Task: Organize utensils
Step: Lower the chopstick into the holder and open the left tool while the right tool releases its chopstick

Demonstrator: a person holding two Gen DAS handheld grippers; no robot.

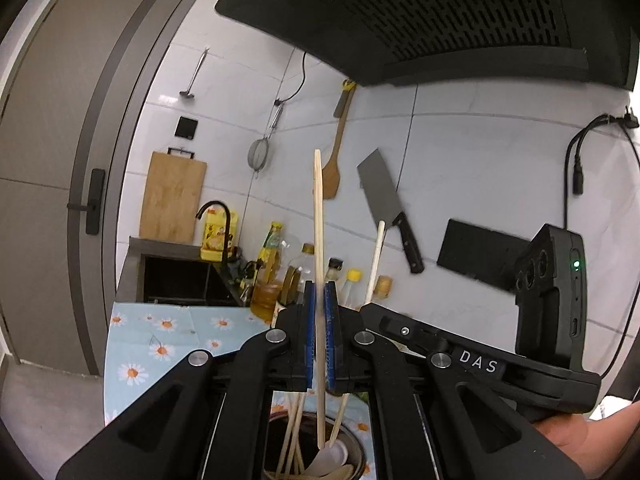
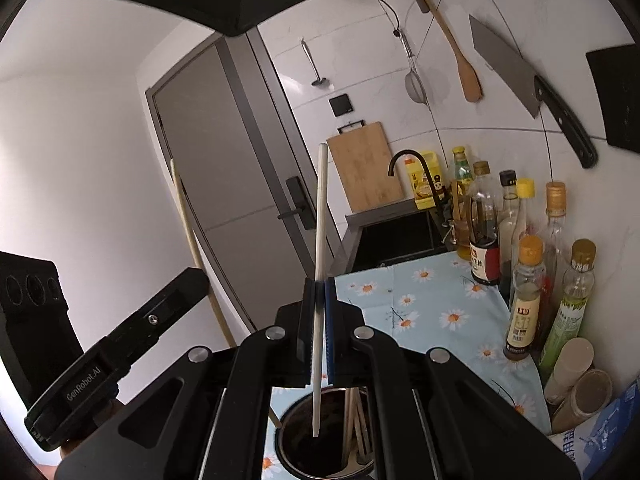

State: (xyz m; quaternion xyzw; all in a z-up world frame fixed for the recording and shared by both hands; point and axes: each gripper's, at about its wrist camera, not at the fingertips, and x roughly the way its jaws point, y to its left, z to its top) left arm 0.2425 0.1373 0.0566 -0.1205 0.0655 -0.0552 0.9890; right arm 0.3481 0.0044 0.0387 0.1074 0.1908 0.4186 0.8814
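Observation:
My left gripper [image 1: 319, 300] is shut on a pale wooden chopstick [image 1: 318, 216] held upright, its lower end over a dark round holder [image 1: 354, 454] with several chopsticks and a white spoon inside. My right gripper [image 2: 319, 294] is shut on a white chopstick [image 2: 321, 208], also upright, its lower tip dipping into the same holder [image 2: 296, 450]. The right gripper shows in the left wrist view [image 1: 372, 308] just right of mine, with its chopstick [image 1: 376, 256]. The left gripper body [image 2: 120, 344] and its chopstick [image 2: 192, 240] show at the left of the right wrist view.
The holder stands on a daisy-print blue cloth [image 2: 432, 304]. Several oil and sauce bottles [image 2: 524, 292] line the wall. A sink [image 2: 396, 236] with black tap lies beyond. A cleaver [image 1: 384, 196], wooden spatula [image 1: 334, 160] and cutting board [image 1: 172, 196] hang on the tiles. A range hood [image 1: 420, 12] is overhead.

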